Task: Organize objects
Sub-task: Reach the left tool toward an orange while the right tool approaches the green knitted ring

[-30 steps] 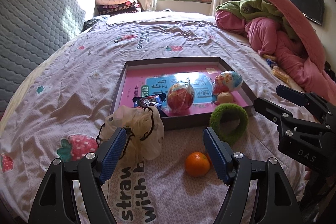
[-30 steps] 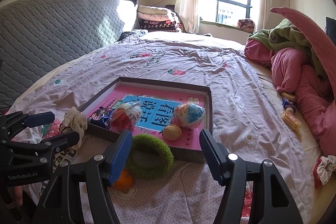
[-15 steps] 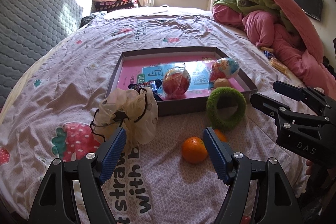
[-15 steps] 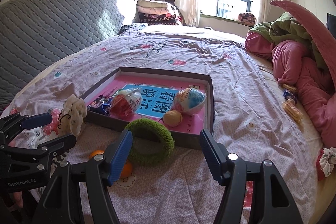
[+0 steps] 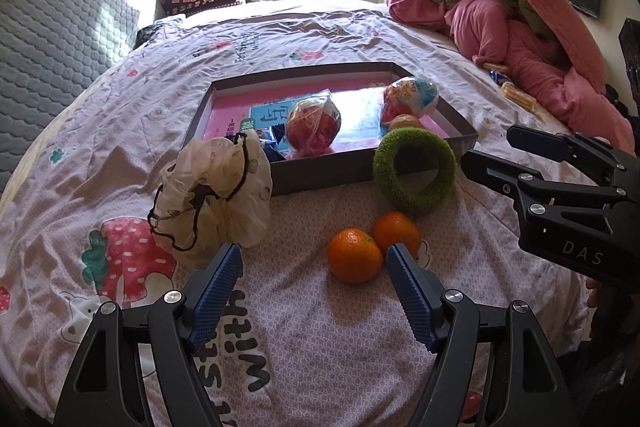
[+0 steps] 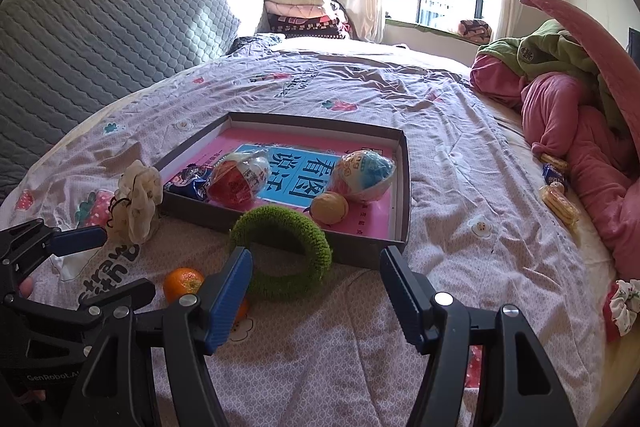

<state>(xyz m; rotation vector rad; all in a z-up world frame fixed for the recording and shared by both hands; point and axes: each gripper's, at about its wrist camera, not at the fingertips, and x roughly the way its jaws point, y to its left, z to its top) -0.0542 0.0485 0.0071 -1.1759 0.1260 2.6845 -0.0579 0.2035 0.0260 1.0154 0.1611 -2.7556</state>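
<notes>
Left tool lower, nearer two oranges than before

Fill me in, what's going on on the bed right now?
A person holds a gripper in each hand over the bedspread, both with jaws open and empty. The left gripper hovers near two oranges; the right gripper faces the green ring leaning against the tray. The tray already holds two wrapped balls, a snack packet and a small round item. A cream scrunchie lies outside it.
</notes>
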